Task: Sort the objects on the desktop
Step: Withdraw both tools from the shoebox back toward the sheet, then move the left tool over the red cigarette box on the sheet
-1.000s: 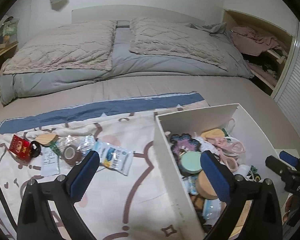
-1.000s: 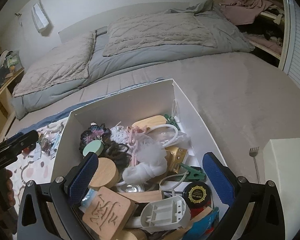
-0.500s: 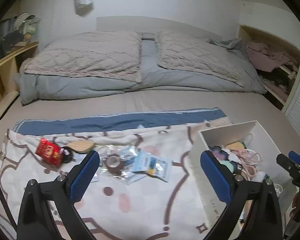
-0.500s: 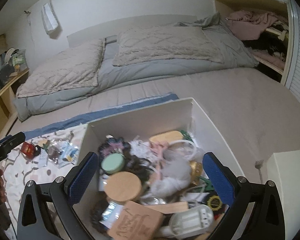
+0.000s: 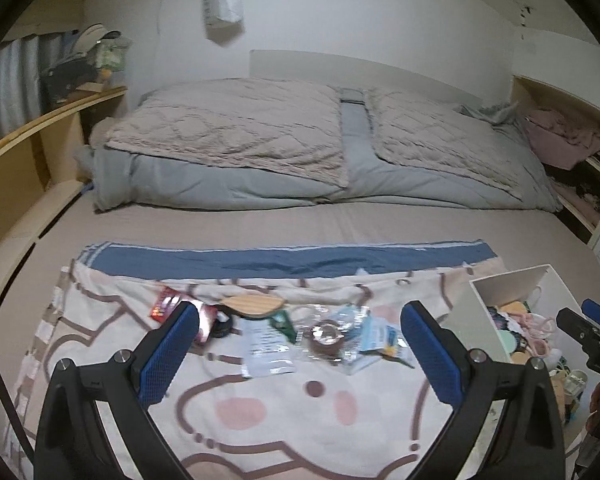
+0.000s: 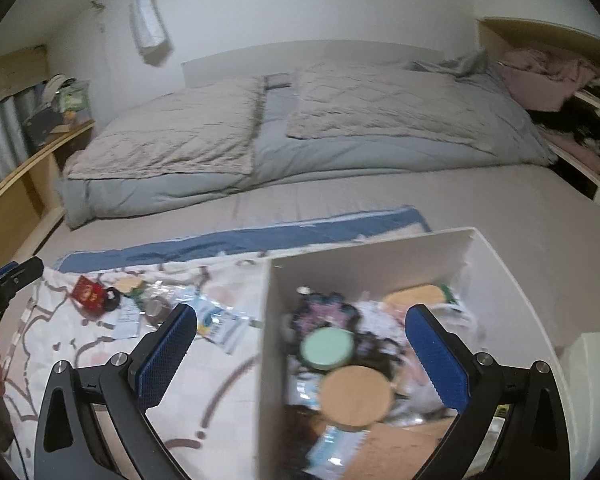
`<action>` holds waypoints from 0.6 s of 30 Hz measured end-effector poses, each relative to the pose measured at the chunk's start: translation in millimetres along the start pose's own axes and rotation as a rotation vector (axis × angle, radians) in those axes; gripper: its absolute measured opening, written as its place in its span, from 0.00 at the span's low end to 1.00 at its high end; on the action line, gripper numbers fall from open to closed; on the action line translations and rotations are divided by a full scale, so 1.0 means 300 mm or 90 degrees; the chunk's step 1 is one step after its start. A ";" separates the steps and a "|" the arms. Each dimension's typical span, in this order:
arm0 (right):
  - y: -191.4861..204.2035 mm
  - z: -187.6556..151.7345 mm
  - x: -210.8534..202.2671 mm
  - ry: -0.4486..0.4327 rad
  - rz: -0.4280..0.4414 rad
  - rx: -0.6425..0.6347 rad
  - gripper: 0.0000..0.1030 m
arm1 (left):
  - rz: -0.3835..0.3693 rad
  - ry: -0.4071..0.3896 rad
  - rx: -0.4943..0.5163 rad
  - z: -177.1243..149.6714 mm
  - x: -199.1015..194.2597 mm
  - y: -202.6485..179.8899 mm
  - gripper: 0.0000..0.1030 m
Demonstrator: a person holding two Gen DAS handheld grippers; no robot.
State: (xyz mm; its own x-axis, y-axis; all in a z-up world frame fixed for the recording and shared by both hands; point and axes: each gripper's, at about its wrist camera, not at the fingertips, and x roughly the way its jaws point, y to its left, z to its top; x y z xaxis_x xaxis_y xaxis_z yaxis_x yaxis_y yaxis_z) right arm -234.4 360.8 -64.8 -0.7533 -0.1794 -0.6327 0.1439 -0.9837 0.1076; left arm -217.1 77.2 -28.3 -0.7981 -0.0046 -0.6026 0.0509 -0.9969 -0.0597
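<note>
Bed (image 5: 300, 232) | left gripper (image 5: 300, 354) jaws wide above packets (image 5: 268, 356) | right gripper (image 6: 302, 354) wide over box (image 6: 360, 264)

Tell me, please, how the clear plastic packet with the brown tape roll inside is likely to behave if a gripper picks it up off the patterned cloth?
The clear packet looks crinkled and glossy, so it is probably floppy and somewhat slippery. The tape roll inside may slide and weigh one end down. Neighbouring packets overlap it, so they might drag along.
</note>
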 end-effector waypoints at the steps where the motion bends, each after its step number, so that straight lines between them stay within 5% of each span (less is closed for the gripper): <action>1: 0.024 0.003 0.004 0.000 0.005 -0.005 1.00 | 0.004 0.000 -0.003 -0.001 -0.002 0.021 0.99; 18: 0.313 0.021 0.084 0.013 0.052 -0.039 1.00 | 0.086 0.000 -0.032 -0.063 -0.002 0.350 0.99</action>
State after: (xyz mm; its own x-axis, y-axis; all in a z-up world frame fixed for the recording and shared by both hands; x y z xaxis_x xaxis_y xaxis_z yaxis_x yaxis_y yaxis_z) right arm -244.0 263.8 -65.8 -0.7239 -0.2578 -0.6400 0.2436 -0.9633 0.1126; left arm -200.1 -25.8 -49.3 -0.7822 -0.1381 -0.6075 0.1875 -0.9821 -0.0182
